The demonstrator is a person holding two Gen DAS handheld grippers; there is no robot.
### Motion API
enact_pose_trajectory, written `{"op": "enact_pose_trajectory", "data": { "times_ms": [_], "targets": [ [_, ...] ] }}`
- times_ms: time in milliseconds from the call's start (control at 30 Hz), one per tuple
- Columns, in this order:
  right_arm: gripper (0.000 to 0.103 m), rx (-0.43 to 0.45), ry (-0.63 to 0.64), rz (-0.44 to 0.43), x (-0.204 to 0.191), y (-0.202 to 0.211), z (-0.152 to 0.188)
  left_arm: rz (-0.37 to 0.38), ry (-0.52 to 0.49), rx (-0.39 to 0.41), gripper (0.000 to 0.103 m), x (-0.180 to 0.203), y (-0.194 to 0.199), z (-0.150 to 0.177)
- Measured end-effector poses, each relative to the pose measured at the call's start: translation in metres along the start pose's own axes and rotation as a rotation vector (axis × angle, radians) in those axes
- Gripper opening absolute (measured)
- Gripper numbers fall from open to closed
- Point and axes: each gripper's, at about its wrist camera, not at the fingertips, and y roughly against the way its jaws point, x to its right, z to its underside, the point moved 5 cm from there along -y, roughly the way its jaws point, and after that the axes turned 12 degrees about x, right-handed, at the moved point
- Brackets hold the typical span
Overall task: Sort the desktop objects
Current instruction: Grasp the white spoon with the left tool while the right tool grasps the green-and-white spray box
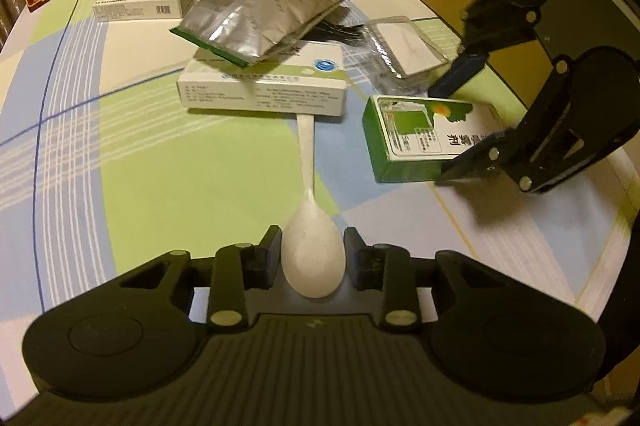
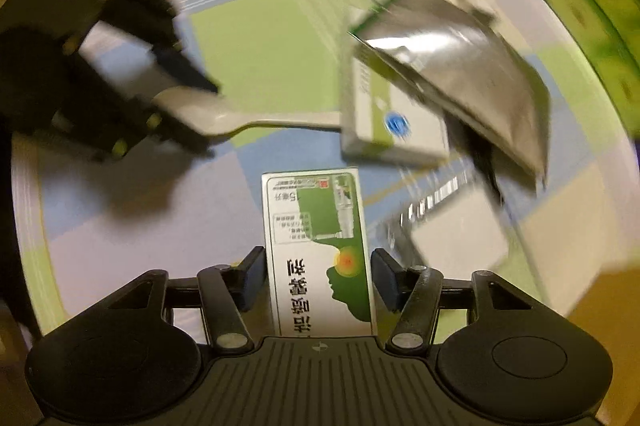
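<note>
1. Our left gripper (image 1: 312, 252) straddled the white spoon (image 1: 312, 258) bowl, contact unclear; our right gripper (image 2: 318, 276) bracketed the green box (image 2: 320, 250), not visibly pinching.
2. Beyond, the white box (image 1: 262, 86) and foil pouch (image 1: 260, 14) lay unsorted.

Warm, dim indoor light tinting both views yellowish. Left wrist view staying mostly sharp; silver foil pouch (image 1: 260, 14) catching dull sheen, white spoon (image 1: 310, 226) glowing pale. Soft shadows falling under boxes on checked tablecloth (image 1: 140, 166). Right wrist view smearing heavily with motion blur; only green-and-white box (image 2: 320, 250) reading crisp. Fisheye bending edges, corners darkening into vignette in both.
</note>
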Motion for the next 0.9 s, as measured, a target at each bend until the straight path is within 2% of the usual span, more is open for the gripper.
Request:
{"op": "enact_pose_trajectory", "data": {
  "times_ms": [133,233,333,500,667,900],
  "targets": [
    [0.054,0.001,-0.244,0.069,0.003,0.012,0.015,-0.014,0.027,0.0,0.028,0.017,0.007,0.005],
    [0.054,0.033,-0.411,0.099,0.002,0.024,0.031,-0.014,0.061,0.016,0.028,0.03,0.015,0.009],
    [0.054,0.081,-0.524,0.135,-0.005,0.036,0.048,-0.029,0.076,0.03,0.028,0.045,0.021,0.014],
    [0.054,0.196,-0.606,0.186,-0.029,0.054,0.072,-0.073,0.098,0.059,0.028,0.065,0.027,0.029],
    [0.059,0.303,-0.672,0.232,-0.05,0.072,0.1,-0.125,0.132,0.13,0.028,0.074,0.034,0.04],
    [0.062,0.393,-0.703,0.264,-0.057,0.078,0.122,-0.162,0.138,0.18,0.028,0.08,0.036,0.045]
  ]
}}
